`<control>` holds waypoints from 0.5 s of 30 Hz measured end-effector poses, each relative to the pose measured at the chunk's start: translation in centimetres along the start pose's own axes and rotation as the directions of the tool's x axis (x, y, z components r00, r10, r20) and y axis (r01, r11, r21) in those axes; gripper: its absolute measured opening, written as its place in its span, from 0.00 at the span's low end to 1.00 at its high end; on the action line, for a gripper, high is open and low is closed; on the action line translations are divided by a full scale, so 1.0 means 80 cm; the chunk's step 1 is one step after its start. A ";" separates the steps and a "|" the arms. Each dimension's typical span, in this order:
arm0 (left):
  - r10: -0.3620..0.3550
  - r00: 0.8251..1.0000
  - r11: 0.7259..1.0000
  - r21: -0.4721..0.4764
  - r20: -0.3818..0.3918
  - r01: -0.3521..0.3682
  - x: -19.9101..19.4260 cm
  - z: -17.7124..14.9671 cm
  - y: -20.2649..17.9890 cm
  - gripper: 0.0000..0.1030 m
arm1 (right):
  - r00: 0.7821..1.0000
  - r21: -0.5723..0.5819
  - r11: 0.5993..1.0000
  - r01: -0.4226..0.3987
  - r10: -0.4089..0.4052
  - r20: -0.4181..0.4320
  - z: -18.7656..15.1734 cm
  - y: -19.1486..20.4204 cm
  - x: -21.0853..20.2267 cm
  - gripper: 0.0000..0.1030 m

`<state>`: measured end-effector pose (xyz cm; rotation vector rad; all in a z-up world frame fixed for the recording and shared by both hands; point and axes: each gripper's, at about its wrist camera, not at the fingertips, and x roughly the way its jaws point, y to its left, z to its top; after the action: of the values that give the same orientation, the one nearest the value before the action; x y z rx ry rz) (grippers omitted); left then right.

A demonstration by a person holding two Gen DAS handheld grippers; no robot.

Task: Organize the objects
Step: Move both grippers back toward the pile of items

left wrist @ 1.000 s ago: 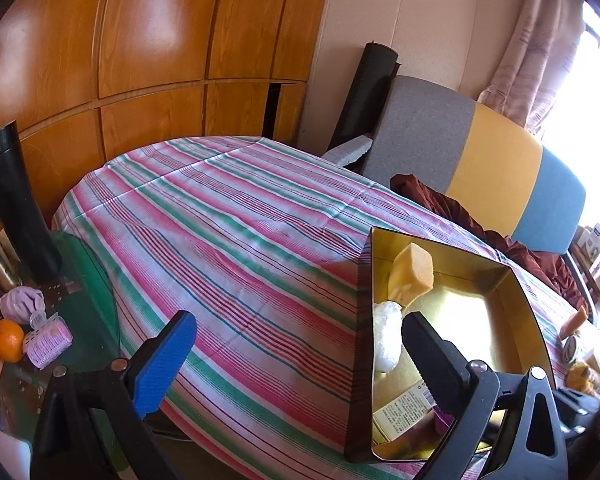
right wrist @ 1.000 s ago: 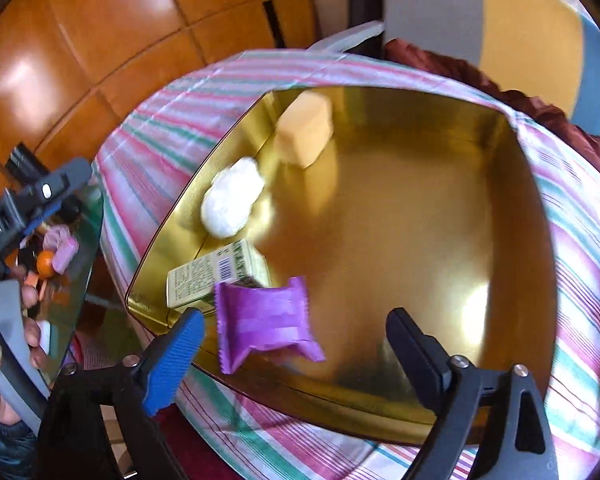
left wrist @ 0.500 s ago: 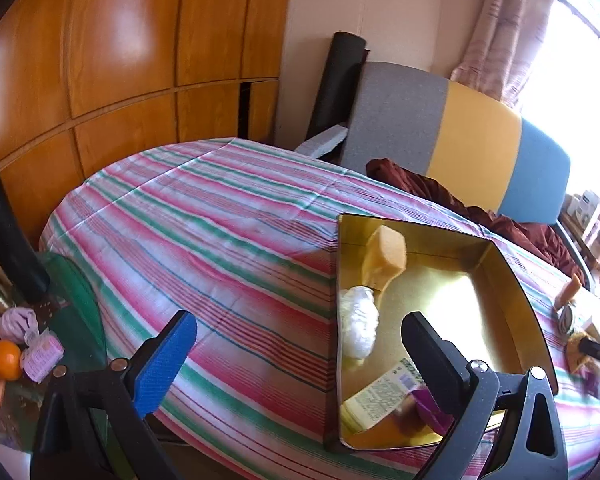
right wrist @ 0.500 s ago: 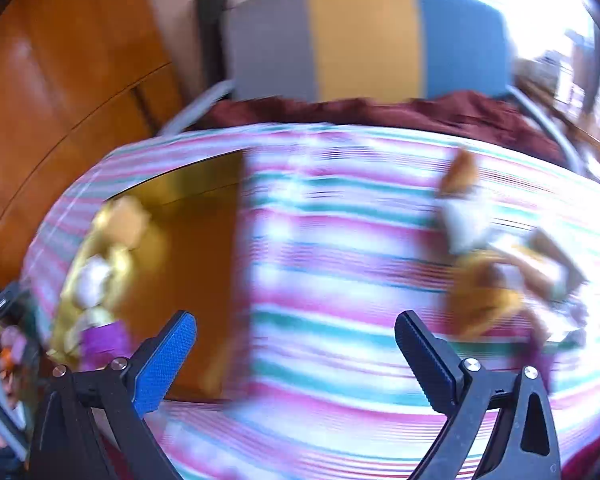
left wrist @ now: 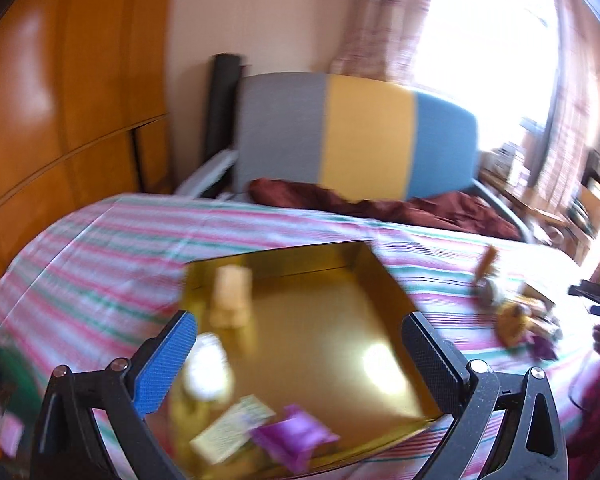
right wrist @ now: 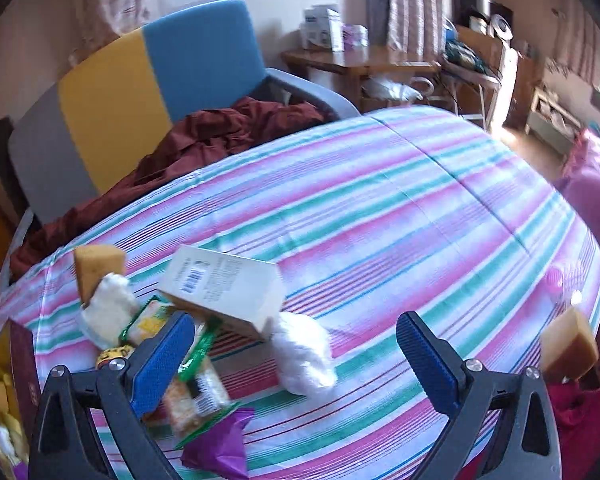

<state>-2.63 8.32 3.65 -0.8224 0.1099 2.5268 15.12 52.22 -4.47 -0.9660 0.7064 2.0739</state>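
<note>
- The striped bedcover (right wrist: pixel 380 208) now fills the right wrist view, where a second ago the gold tray filled it.
- The gold tray (left wrist: pixel 320 344) now sits centred in the left wrist view, between that gripper's fingers; earlier it lay off to the right.
- The left gripper (left wrist: pixel 300 344) has its jaws spread, nothing in them.
- The right gripper (right wrist: pixel 296 344) has just opened wider; jaws spread and empty above a pile: white box (right wrist: pixel 224 284), white pouch (right wrist: pixel 304 356), green packets (right wrist: pixel 196 384).
- The purple packet (left wrist: pixel 296 440) lies in the tray's near corner, beside a small carton (left wrist: pixel 232 432).
</note>
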 end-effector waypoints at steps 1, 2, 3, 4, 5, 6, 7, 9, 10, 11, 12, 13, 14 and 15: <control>-0.030 1.000 0.999 0.025 -0.004 0.030 0.004 0.005 -0.017 1.00 | 0.999 0.065 0.997 -0.035 0.038 -0.032 0.002 -0.013 0.005 1.00; -0.052 0.999 0.998 0.045 -0.009 0.053 0.008 0.009 -0.032 1.00 | 0.997 0.111 0.991 -0.072 0.077 -0.033 0.003 -0.023 0.004 1.00; -0.077 0.997 0.995 0.066 -0.019 0.078 0.014 0.013 -0.051 1.00 | 0.995 0.136 0.987 -0.086 0.091 -0.028 0.004 -0.030 0.001 1.00; -0.101 0.994 0.991 0.081 -0.032 0.103 0.020 0.016 -0.067 1.00 | 0.996 0.138 0.987 -0.083 0.089 -0.032 0.004 -0.032 0.001 1.00; -0.129 0.991 0.987 0.094 -0.047 0.133 0.026 0.020 -0.083 1.00 | 0.995 0.136 0.987 -0.086 0.092 -0.042 0.004 -0.033 0.001 1.00; -0.155 0.986 0.982 0.103 -0.061 0.161 0.032 0.024 -0.096 1.00 | 0.993 0.141 0.985 -0.101 0.109 -0.054 0.003 -0.034 0.002 1.00; -0.181 0.980 0.976 0.109 -0.078 0.189 0.038 0.028 -0.111 1.00 | 0.990 0.146 0.982 -0.120 0.130 -0.063 0.003 -0.033 0.003 1.00; -0.224 0.969 0.964 0.118 -0.108 0.237 0.051 0.037 -0.140 1.00 | 0.986 0.139 0.980 -0.140 0.150 -0.067 0.003 -0.030 0.002 1.00; -0.244 0.962 0.958 0.120 -0.121 0.259 0.058 0.041 -0.154 1.00 | 0.985 0.133 0.980 -0.147 0.157 -0.067 0.002 -0.027 0.001 1.00; -0.260 0.956 0.954 0.120 -0.138 0.276 0.066 0.045 -0.166 1.00 | 0.984 0.130 0.979 -0.157 0.167 -0.066 0.002 -0.026 0.001 1.00; -0.273 0.950 0.949 0.120 -0.153 0.293 0.074 0.048 -0.178 1.00 | 0.982 0.128 0.977 -0.170 0.179 -0.066 0.002 -0.025 0.001 1.00; -0.282 0.944 0.945 0.124 -0.170 0.304 0.083 0.051 -0.190 1.00 | 0.979 0.128 0.975 -0.182 0.192 -0.065 0.002 -0.024 0.000 1.00; -0.285 0.940 0.942 0.127 -0.188 0.311 0.092 0.053 -0.202 1.00 | 0.977 0.128 0.973 -0.193 0.202 -0.064 0.003 -0.024 0.000 1.00; -0.289 0.934 0.939 0.127 -0.210 0.319 0.103 0.054 -0.212 1.00 | 0.975 0.129 0.971 -0.203 0.213 -0.063 0.003 -0.023 0.000 1.00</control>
<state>-2.90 27.69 3.62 -0.9337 0.2244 2.1168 16.52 53.47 -4.65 -0.9408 1.0001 2.1531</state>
